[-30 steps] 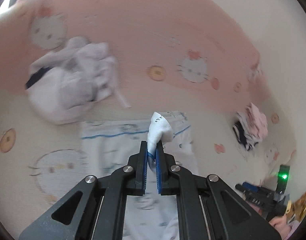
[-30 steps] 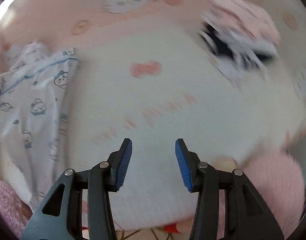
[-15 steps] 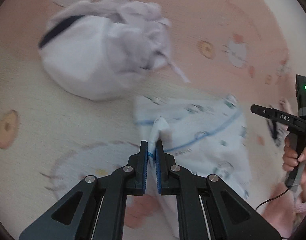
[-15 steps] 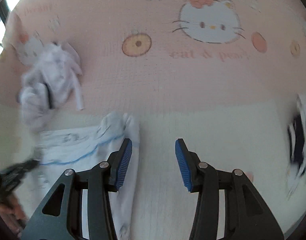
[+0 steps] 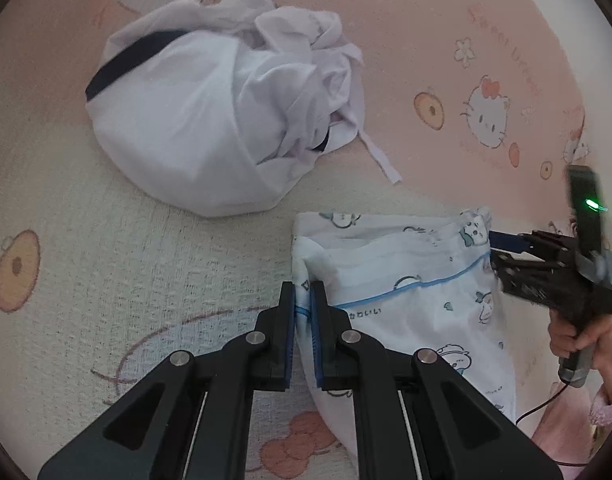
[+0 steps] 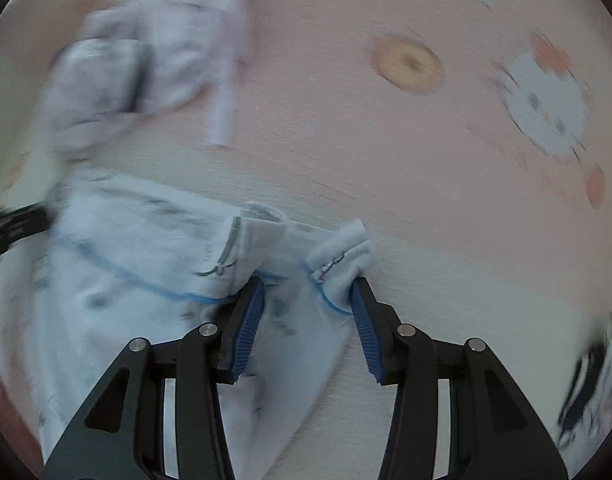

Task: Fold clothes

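The printed garment (image 5: 418, 292), pale blue-white with small cartoon figures and a thin blue stripe, lies on a pink and cream play mat (image 5: 106, 264). In the left wrist view its banded top edge runs across the picture from left to right, and the rest of the cloth trails down toward the bottom edge, so its long axis runs from that band toward the camera. The left gripper (image 5: 303, 300) has its jaws pressed together on the left corner of the band, with a fold of cloth sticking up between the blue pads. The right gripper (image 6: 305, 300) stands half spread at the opposite corner: the bunched hem lies between its jaws and over both tips, and the blurred picture does not show whether the pads press on it. In the left wrist view that gripper comes in from the right edge, carried by a hand (image 5: 582, 336).

Beyond the band, well apart, sits a crumpled white garment (image 5: 222, 120) with a dark strip. Another dark and pale pile (image 6: 586, 392) shows blurred at the right edge of the right wrist view.
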The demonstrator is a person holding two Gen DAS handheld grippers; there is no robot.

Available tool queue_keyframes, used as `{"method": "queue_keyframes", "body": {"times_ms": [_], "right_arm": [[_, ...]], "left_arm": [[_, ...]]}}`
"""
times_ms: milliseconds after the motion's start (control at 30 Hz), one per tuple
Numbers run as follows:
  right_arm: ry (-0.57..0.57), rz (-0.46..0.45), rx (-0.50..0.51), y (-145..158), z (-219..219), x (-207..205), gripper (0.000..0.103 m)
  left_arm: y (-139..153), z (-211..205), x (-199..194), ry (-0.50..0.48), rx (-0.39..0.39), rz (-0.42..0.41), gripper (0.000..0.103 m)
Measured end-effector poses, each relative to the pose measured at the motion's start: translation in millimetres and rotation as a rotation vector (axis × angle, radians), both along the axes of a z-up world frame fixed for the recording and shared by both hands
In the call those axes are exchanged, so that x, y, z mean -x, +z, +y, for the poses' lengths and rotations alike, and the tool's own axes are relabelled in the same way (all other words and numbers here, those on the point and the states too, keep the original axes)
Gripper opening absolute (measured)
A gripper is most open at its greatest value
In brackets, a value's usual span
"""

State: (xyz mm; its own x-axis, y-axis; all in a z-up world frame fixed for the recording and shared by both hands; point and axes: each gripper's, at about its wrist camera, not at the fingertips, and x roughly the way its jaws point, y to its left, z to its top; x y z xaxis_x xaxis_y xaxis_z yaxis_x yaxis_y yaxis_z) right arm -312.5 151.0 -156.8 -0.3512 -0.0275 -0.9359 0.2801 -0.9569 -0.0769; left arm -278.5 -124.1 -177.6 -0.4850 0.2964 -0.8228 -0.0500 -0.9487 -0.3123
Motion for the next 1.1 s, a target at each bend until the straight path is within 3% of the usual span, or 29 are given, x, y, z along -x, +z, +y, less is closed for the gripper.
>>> {"method": "queue_keyframes", "body": {"times_ms": [67, 167, 367, 500, 633, 767, 833, 900, 1100], "right_arm": [[-0.079, -0.03, 0.096, -3.5, 16.8, 5.6, 0.046], [-0.097, -0.047, 0.135, -2.1, 20.5, 7.1, 0.046], [0.184, -0.153, -0.149, -1.8, 8.6, -5.9, 0.048], [0.218, -0.156, -0.262, -2.6, 41.8, -21.4, 0.049], [0.11, -0.125, -0.224, 4.8, 74.1, -25.3, 0.05], [0.027, -0.041, 0.005, 32.3, 87.0, -34.0, 0.049], [0.027, 0.026, 0.07, 46.7, 84.6, -40.7, 0.05], [0.067, 0.036, 0.118, 51.1, 71.1, -50.9, 0.05], [0.073, -0.091, 0.189, 24.7, 50.1, -36.5, 0.05]], "left_arm": [[-0.5, 1.7, 0.8, 0.001, 0.003, -0.003, 0.008], [-4.3, 2.8, 2.8, 0.0, 0.01, -0.005, 0.008], [-15.7, -3.3, 4.0, 0.014, 0.04, -0.02, 0.008], [-11.8, -1.3, 4.1, 0.017, 0.052, 0.015, 0.008], [-4.9, 6.6, 1.5, -0.008, 0.07, 0.045, 0.008], [-4.2, 7.1, 2.5, -0.009, 0.079, 0.045, 0.008], [-4.4, 5.8, 2.8, -0.006, 0.07, 0.042, 0.008], [-4.4, 6.5, 3.9, -0.003, 0.063, 0.041, 0.008], [-1.2, 7.3, 1.9, -0.014, 0.053, 0.063, 0.008]]}}
